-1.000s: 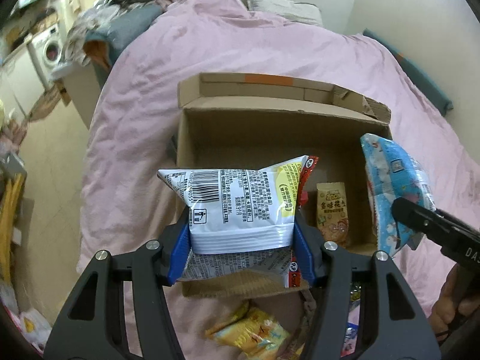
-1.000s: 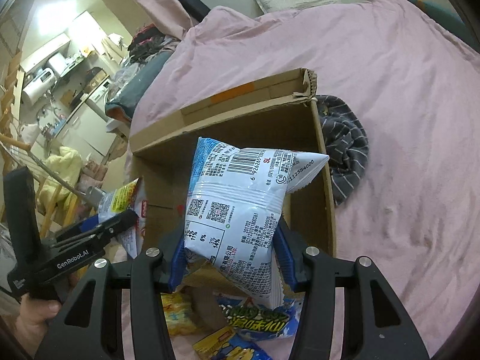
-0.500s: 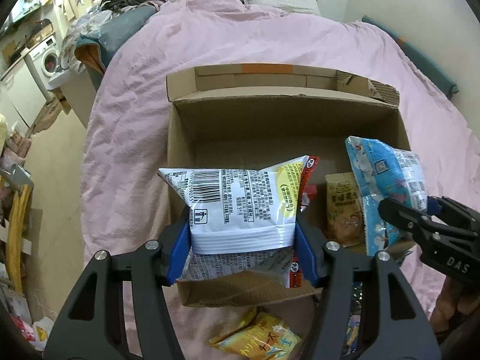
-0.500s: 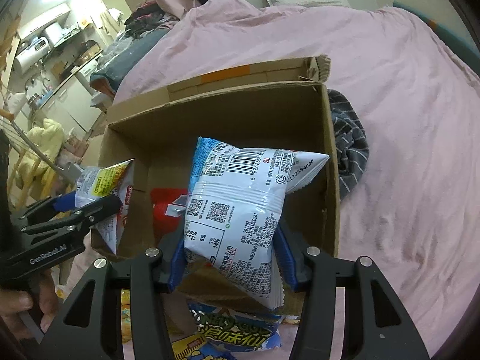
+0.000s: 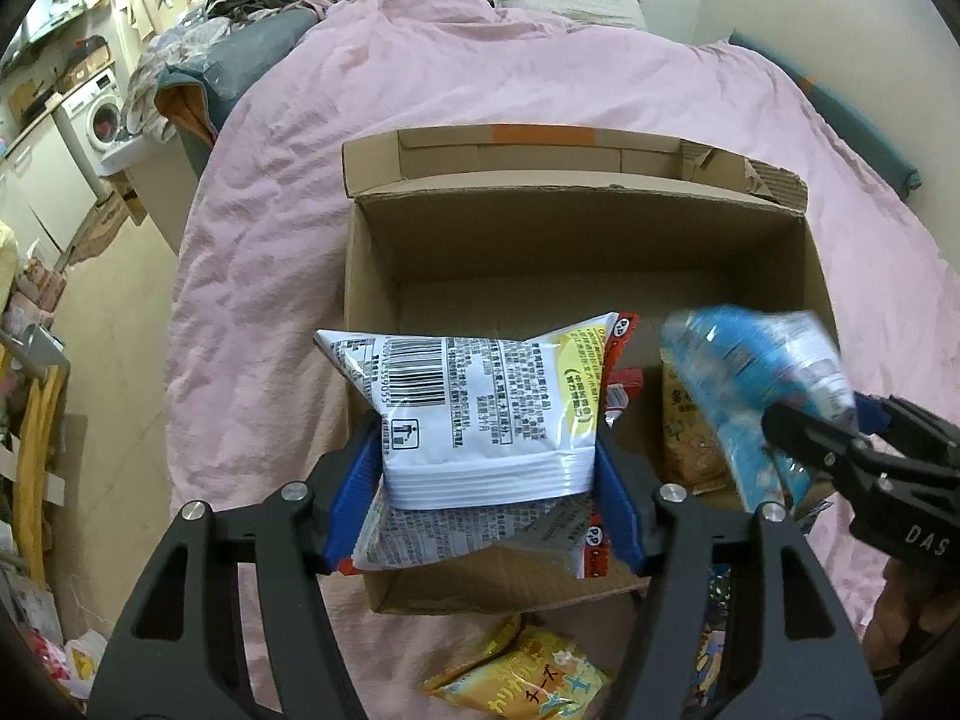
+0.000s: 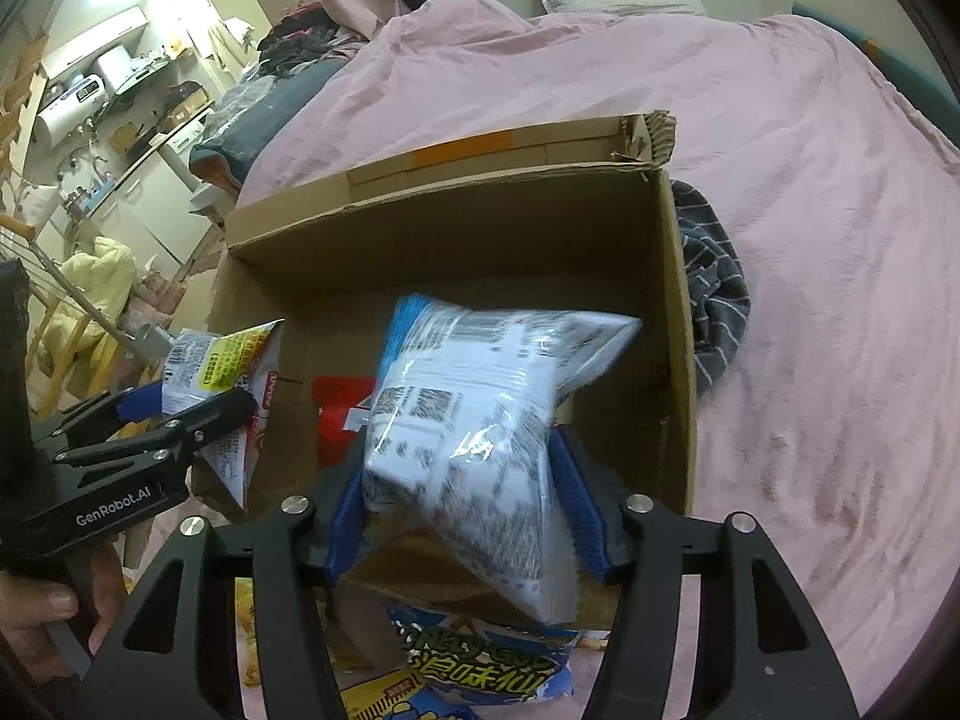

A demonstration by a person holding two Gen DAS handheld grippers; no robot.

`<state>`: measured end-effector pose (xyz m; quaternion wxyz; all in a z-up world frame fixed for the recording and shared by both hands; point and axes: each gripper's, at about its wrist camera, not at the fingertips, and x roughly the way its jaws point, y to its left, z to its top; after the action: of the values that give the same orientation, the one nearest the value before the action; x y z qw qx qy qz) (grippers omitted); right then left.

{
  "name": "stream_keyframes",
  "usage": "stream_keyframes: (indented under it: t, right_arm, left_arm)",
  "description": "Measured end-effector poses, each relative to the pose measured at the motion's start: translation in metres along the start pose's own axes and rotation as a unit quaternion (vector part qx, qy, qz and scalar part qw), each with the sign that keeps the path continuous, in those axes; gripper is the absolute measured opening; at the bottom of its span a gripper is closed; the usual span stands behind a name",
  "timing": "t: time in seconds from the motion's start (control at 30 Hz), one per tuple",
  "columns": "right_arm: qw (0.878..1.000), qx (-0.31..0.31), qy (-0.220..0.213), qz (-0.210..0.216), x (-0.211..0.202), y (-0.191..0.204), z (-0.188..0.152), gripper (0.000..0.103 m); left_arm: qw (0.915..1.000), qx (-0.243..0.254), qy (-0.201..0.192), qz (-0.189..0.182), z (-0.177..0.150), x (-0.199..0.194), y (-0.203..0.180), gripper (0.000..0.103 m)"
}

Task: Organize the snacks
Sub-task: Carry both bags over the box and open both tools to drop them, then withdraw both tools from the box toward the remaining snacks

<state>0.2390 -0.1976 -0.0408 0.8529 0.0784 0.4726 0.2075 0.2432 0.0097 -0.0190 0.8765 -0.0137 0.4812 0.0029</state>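
Over the open brown corrugated cardboard box [image 5: 576, 252] on the wrinkled pink bedspread [image 5: 288, 228], the left gripper [image 5: 489, 480] has its blue ribbed jaws either side of a glossy white crinkly snack packet with a barcode and yellow-red edge [image 5: 480, 414]; the jaws have just been opening, the packet is between them, and its pleated seam sits hard against both pads. At 3 o'clock in the left wrist view the right gripper [image 5: 840, 432] carries a blurred blue-and-white puffy foil snack bag [image 5: 762, 372]. From the right wrist view that same bag [image 6: 480, 420] tilts between the right gripper [image 6: 468, 504] jaws, which have also just been opening; the bag leans on the left pad, while a slim gap shows at the right pad, and whether it is gripped I cannot tell. Down on the box floor lie a red packet [image 6: 339, 420] and a tan flat biscuit pouch [image 5: 690, 450]. At 6 o'clock, outside the box, sits a yellow crinkled snack bag [image 5: 528, 678] on the bed. At 3 o'clock a grey striped cloth [image 6: 714, 300] is bunched against the box wall.
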Motion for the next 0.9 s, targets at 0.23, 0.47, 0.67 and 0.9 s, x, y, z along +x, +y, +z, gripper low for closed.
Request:
stream_keyframes:
  t: [0.23,0.47,0.67,0.9]
  right_arm:
    - [1.0,0.004,-0.015,0.013,-0.005,0.0,0.001,0.095]
    - [1.0,-0.006,-0.023,0.009,-0.008,0.004,0.001,0.096]
    - [1.0,0.003,-0.025,0.007,-0.007,0.001,0.005,0.096]
    - [0.999,0.009,-0.037,0.008,-0.013,0.001,0.008,0.096]
  left_arm:
    - [0.9998,-0.015,-0.006,0.008,0.001,-0.004,0.008,0.081]
    - [0.9997,-0.014,-0.018,0.013,0.003,-0.01,0.008,0.088]
    - [0.9997,-0.017,-0.015,0.007,0.003,-0.009,0.01,0.088]
    - [0.999,-0.024,-0.035,-0.011,0.0,-0.02,0.012,0.088]
